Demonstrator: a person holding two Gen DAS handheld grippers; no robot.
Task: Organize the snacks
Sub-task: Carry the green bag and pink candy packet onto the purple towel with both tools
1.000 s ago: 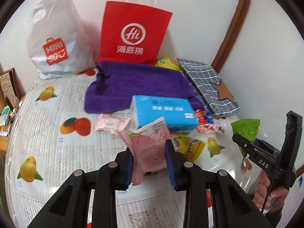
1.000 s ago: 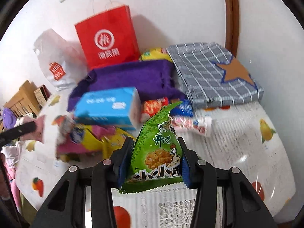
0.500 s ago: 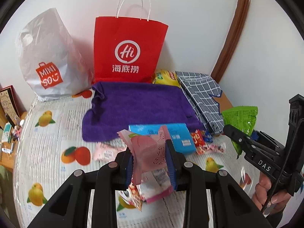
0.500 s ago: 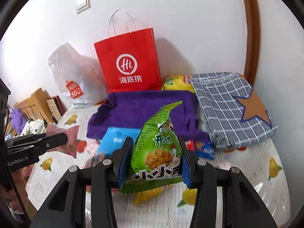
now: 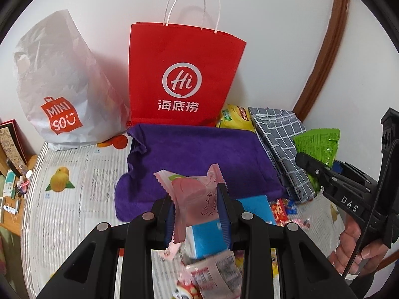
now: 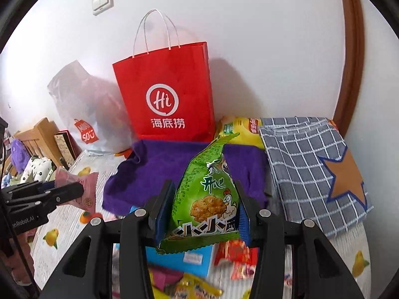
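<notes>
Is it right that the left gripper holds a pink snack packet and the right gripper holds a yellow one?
Not quite. The right gripper has its jaws shut on a green snack packet, as the right wrist view shows. The left gripper does hold the pink snack packet.

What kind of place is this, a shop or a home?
Most likely a home room: a table with a fruit-print cover against a white wall, shopping bags (red paper bag, white plastic bag) on it, and a wall light switch.
</notes>
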